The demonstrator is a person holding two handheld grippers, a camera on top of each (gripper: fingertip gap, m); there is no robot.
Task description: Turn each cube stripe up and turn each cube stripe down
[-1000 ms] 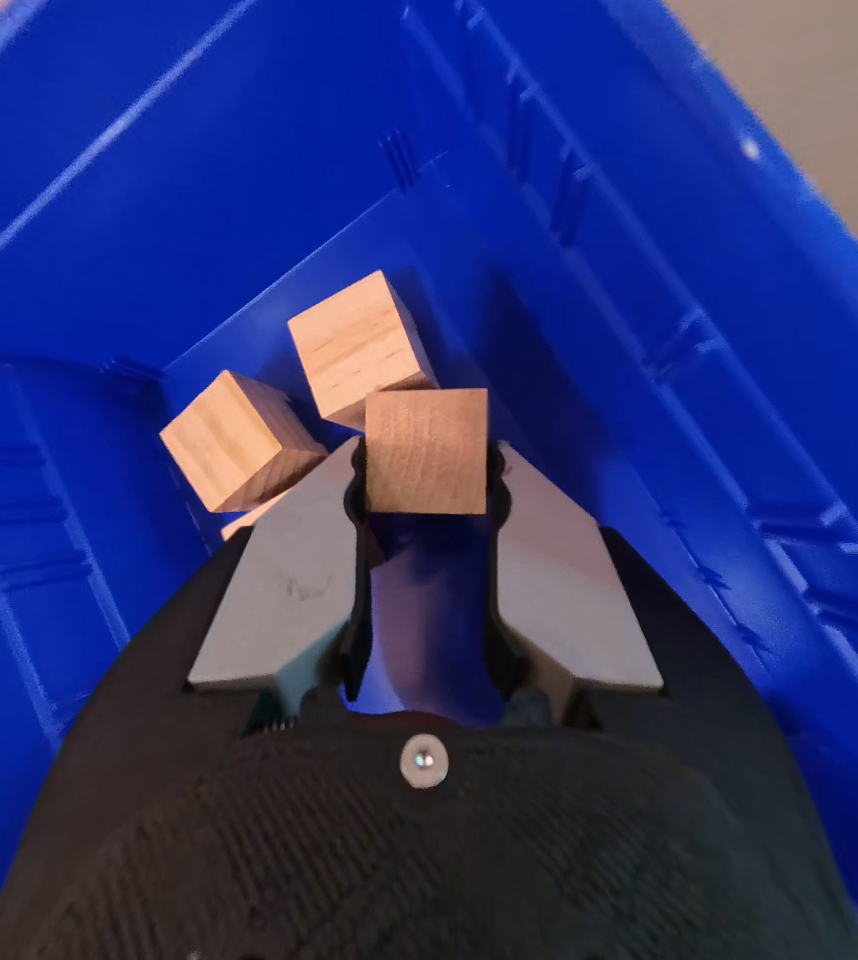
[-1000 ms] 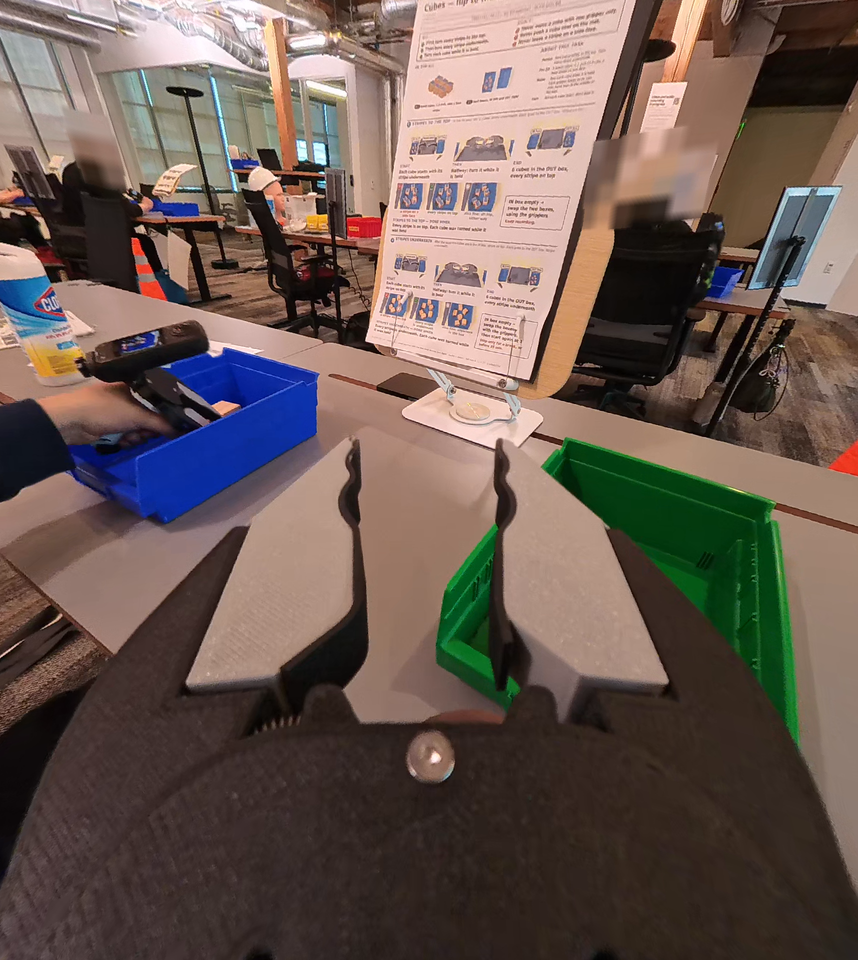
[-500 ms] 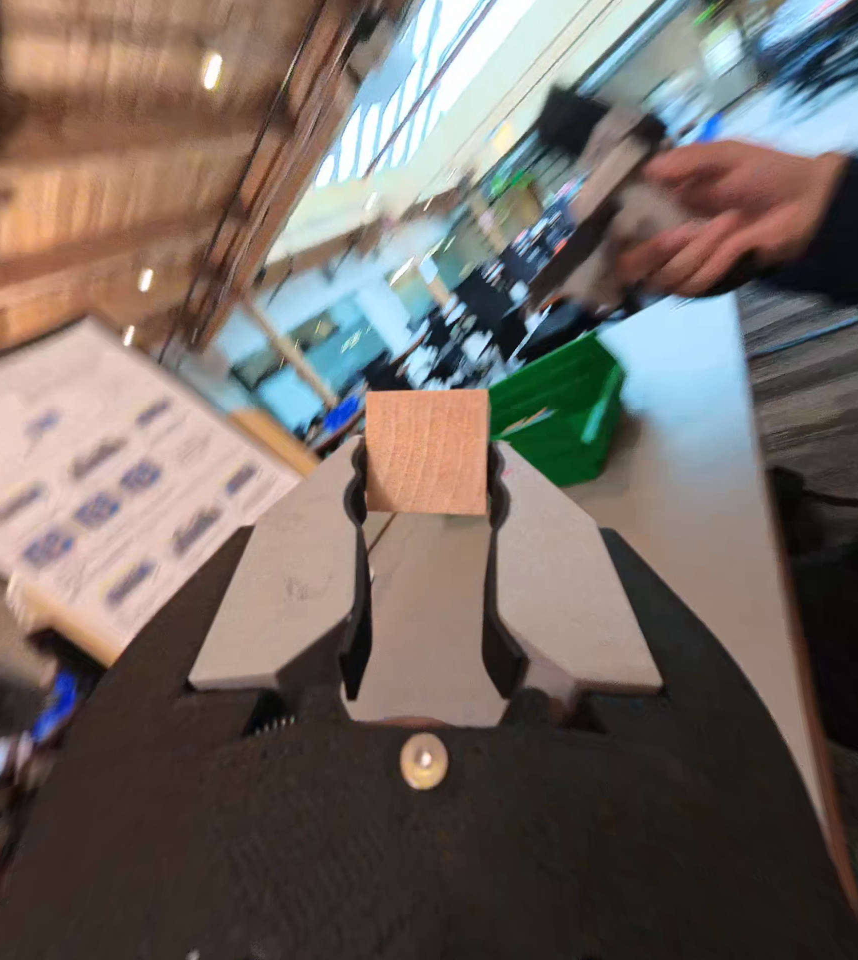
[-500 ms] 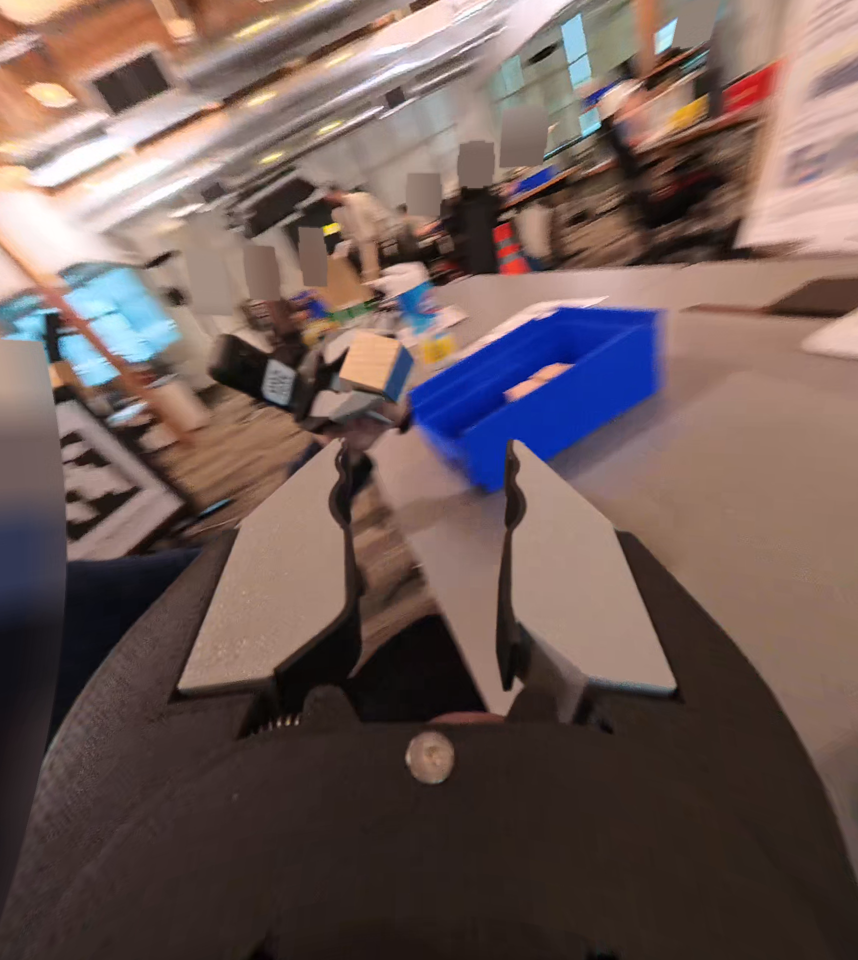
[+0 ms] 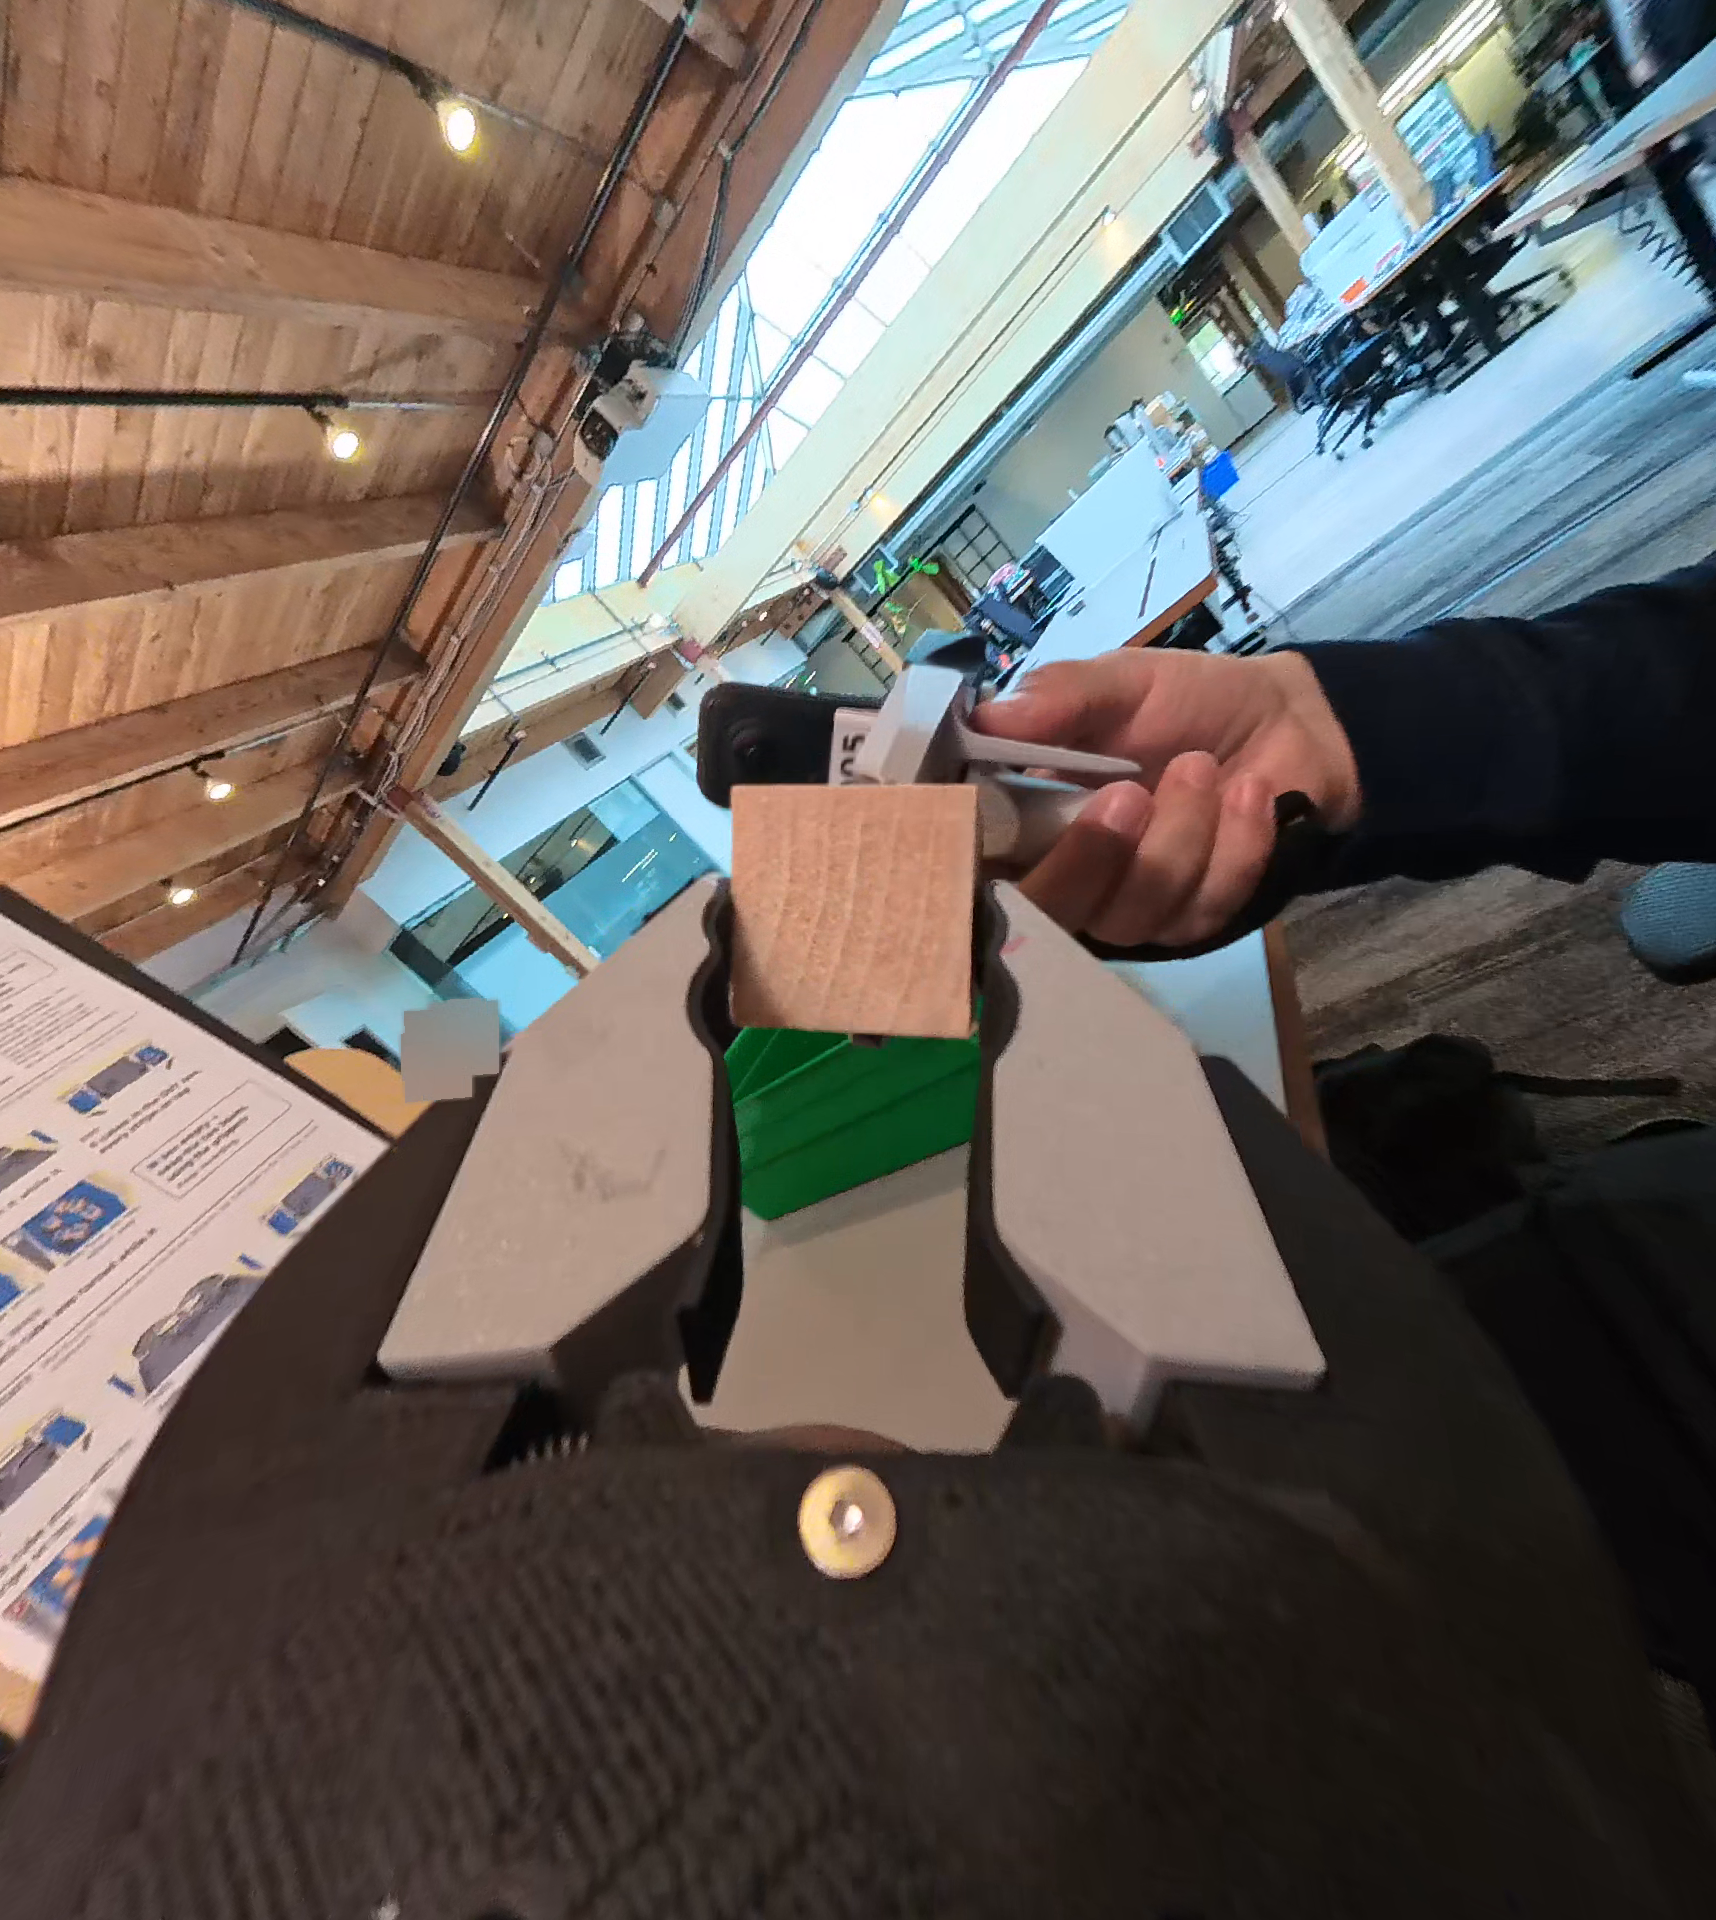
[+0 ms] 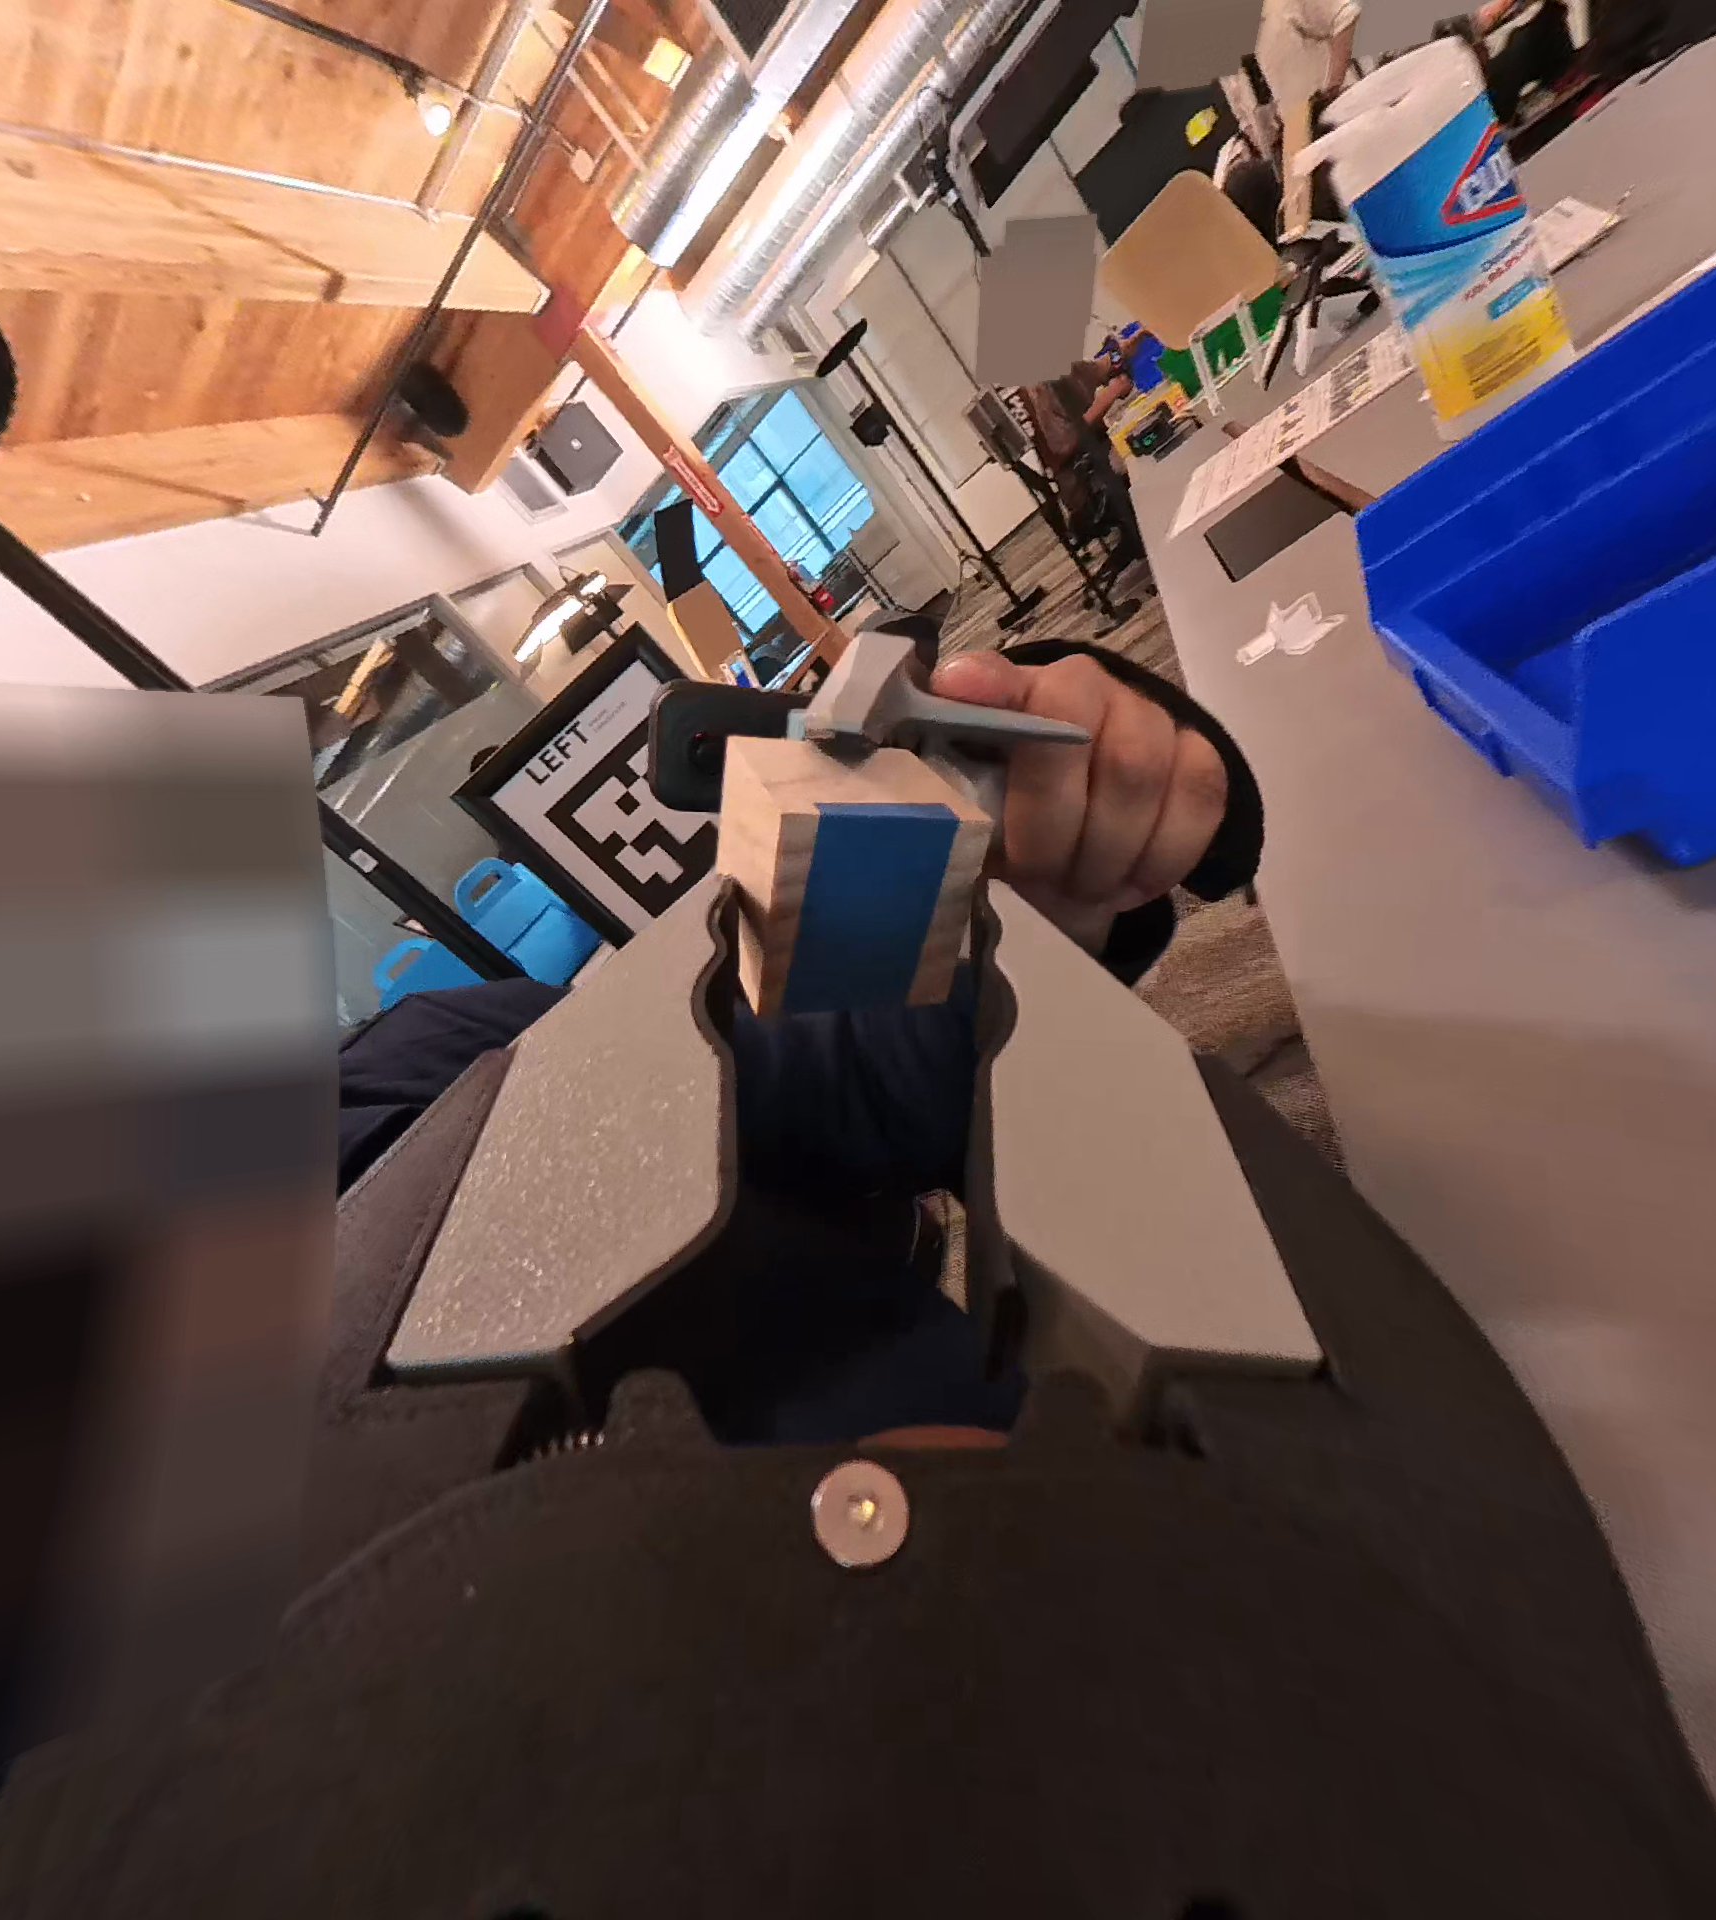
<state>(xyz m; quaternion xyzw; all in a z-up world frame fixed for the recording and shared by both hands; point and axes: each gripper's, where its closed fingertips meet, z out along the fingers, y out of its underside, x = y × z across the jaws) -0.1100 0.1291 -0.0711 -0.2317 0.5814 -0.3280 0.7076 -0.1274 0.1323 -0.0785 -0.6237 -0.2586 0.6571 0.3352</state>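
Note:
A wooden cube [image 5: 852,914] is held in the air between both grippers. My left gripper [image 5: 852,935] is shut on it, with a plain wood face towards its camera. In the right wrist view the same cube [image 6: 864,904] shows a blue stripe on the face towards me. My right gripper [image 6: 854,935] has its pads on the cube's two sides. The left gripper [image 6: 864,707] grips it from the far side, turned a quarter turn, with one finger on the cube's top face. In the left wrist view the right gripper [image 5: 895,743] and the hand [image 5: 1176,790] show behind the cube.
A green bin [image 5: 833,1132] stands on the grey table below the cube. A blue bin [image 6: 1612,644] sits on the table [image 6: 1456,1039] at right, with a wipes canister [image 6: 1446,218] behind it. An instruction poster [image 5: 54,1195] stands at left.
My left gripper lifted the cube out of the blue bin and swung it up into the air. My right gripper swung over from the green bin, opened wider, then closed on the cube.

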